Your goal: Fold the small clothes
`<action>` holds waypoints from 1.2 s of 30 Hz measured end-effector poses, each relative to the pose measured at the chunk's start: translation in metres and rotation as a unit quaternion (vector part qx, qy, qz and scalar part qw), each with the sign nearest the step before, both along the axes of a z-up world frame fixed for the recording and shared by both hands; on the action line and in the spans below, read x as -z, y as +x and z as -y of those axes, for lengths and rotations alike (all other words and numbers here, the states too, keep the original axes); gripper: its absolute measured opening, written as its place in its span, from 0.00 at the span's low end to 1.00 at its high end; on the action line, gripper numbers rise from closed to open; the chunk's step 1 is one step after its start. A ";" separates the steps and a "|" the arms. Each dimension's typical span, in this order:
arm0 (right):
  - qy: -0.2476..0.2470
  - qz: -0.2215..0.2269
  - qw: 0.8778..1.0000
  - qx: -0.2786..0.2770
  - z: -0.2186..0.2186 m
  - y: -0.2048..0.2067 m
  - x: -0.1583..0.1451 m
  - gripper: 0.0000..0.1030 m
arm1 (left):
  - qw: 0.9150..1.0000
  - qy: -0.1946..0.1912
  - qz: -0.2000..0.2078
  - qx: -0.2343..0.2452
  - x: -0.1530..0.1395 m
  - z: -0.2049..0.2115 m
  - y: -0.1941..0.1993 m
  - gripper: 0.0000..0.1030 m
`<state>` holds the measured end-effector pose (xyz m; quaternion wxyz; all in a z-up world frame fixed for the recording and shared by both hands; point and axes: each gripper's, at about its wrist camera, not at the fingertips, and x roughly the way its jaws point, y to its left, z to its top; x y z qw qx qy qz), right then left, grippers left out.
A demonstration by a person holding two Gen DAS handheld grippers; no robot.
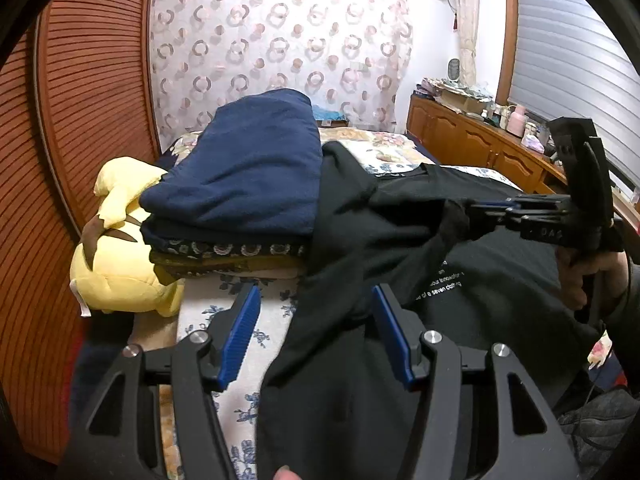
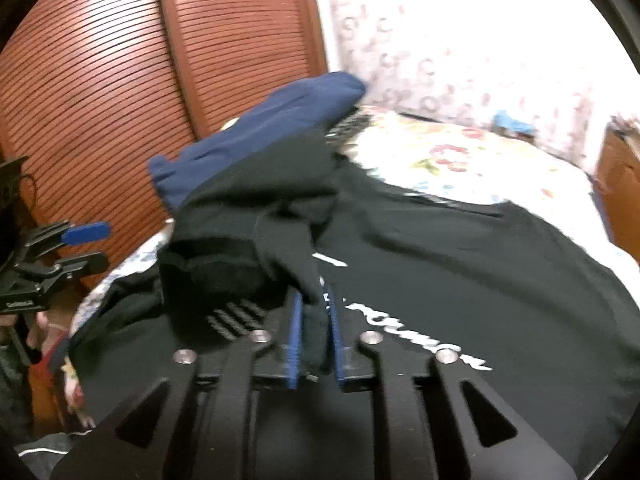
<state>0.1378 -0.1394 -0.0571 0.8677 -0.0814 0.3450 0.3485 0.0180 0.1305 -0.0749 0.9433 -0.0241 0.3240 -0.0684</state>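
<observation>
A pile of folded clothes (image 1: pixel 240 208) already sat by the bed's (image 1: pixel 236 360) left edge. The black shirt (image 2: pixel 460 280) lay spread across the bed, only partly folded. The right gripper (image 2: pixel 314 332) pinched its sleeve; the left gripper (image 1: pixel 316 336) stood wide open, gripping nothing.

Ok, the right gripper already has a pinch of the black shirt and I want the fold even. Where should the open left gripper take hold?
Probably the black shirt's near-left edge, the loose band hanging between the left gripper's open fingers. Come straight forward from the near side: there the fabric drapes free of the bed, while the right gripper holds a fold farther right.
</observation>
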 end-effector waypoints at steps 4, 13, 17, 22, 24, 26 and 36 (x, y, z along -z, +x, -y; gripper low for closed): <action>-0.012 0.013 0.999 0.030 0.014 0.004 -0.002 0.40 | 1.000 0.000 -0.005 0.008 0.004 0.007 0.004 0.56; -0.022 0.002 1.000 -0.018 -0.010 0.009 0.010 0.41 | 1.000 0.003 -0.012 0.018 0.008 0.017 0.012 0.56; -0.047 0.003 0.999 -0.018 -0.018 0.013 0.020 0.41 | 1.000 0.010 -0.008 0.019 0.006 0.018 0.018 0.56; -0.055 0.010 0.998 0.010 0.006 0.017 0.023 0.42 | 0.999 0.026 -0.009 0.020 -0.001 0.024 0.040 0.56; -0.061 0.007 0.998 0.021 0.021 0.021 0.024 0.54 | 0.999 0.034 -0.012 0.018 -0.005 0.029 0.051 0.56; -0.068 0.009 0.997 0.036 0.035 0.023 0.024 0.61 | 0.999 0.038 -0.012 0.023 -0.009 0.034 0.063 0.55; -0.122 -0.002 0.989 0.080 0.112 0.024 0.036 0.61 | 0.996 0.048 -0.037 0.068 -0.014 0.065 0.119 0.47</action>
